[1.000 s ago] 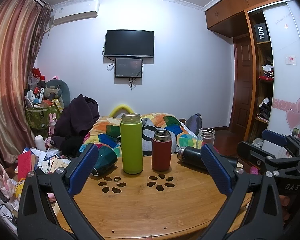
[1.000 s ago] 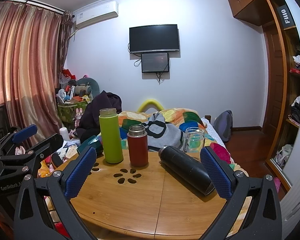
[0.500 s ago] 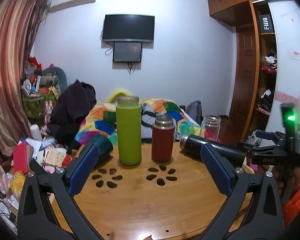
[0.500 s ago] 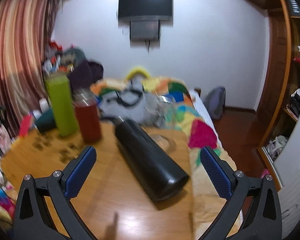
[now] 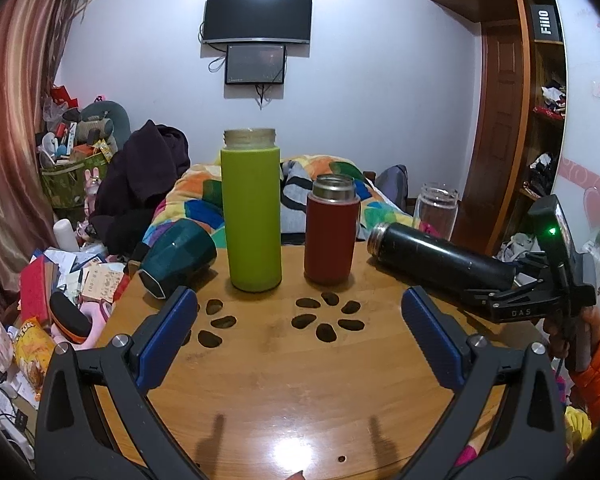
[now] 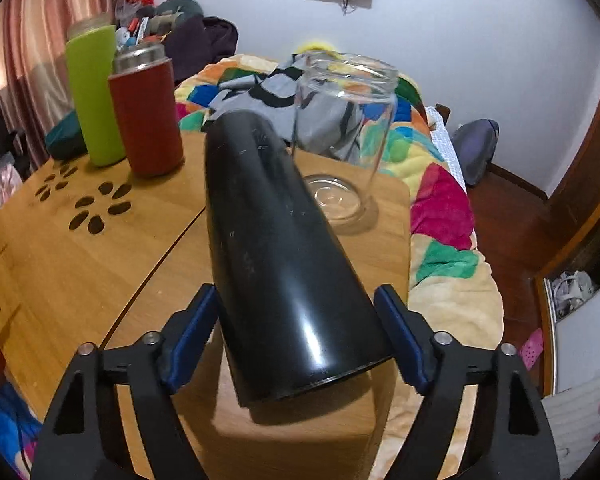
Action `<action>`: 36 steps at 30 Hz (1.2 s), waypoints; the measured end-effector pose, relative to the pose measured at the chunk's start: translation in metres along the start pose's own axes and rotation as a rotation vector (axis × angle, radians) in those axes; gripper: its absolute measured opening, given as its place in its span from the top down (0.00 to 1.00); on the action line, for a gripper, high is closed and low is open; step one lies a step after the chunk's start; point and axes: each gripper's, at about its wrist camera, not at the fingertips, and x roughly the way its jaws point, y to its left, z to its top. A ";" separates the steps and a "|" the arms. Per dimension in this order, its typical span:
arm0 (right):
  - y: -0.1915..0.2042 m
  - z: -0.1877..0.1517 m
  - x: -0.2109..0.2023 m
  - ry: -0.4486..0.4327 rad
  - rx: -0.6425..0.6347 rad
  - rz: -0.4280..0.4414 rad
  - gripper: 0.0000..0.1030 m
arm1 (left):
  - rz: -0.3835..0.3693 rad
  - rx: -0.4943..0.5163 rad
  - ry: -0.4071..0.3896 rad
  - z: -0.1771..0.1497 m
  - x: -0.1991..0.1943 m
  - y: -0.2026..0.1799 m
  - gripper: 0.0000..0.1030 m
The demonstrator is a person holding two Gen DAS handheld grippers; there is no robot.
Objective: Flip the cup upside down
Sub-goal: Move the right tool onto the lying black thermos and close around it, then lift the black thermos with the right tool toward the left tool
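A black flask (image 6: 276, 248) lies on its side on the round wooden table (image 6: 80, 264), base toward my right gripper (image 6: 300, 336). The blue pads sit on both sides of the base end, close to touching it; the jaws look nearly closed on it. In the left wrist view the black flask (image 5: 440, 256) lies at the right with the right gripper (image 5: 536, 300) at its base. My left gripper (image 5: 300, 332) is open and empty over the table's near side. A green flask (image 5: 252, 216), a red flask (image 5: 330, 236) and a glass jar (image 6: 340, 132) stand upright.
A dark teal cup (image 5: 176, 256) lies on its side at the table's left edge. A bed with a colourful blanket (image 6: 428, 184) lies behind the table. Clutter is piled on the floor at the left (image 5: 40, 280). A wardrobe (image 5: 540, 120) stands at the right.
My right gripper has moved forward and down to the black flask's base and narrowed around it. The left gripper has moved slightly closer to the table and stays open.
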 end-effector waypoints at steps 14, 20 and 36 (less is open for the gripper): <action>0.066 -0.014 -0.068 -0.173 -0.012 -0.051 0.41 | 0.007 0.005 -0.019 -0.019 0.001 -0.006 0.00; 0.084 -0.012 -0.106 -0.233 0.000 -0.026 0.41 | -0.027 0.056 -0.034 -0.036 0.005 -0.020 0.00; 0.147 -0.009 -0.146 -0.271 -0.148 0.058 0.41 | -0.088 0.224 -0.172 -0.070 0.002 -0.062 0.00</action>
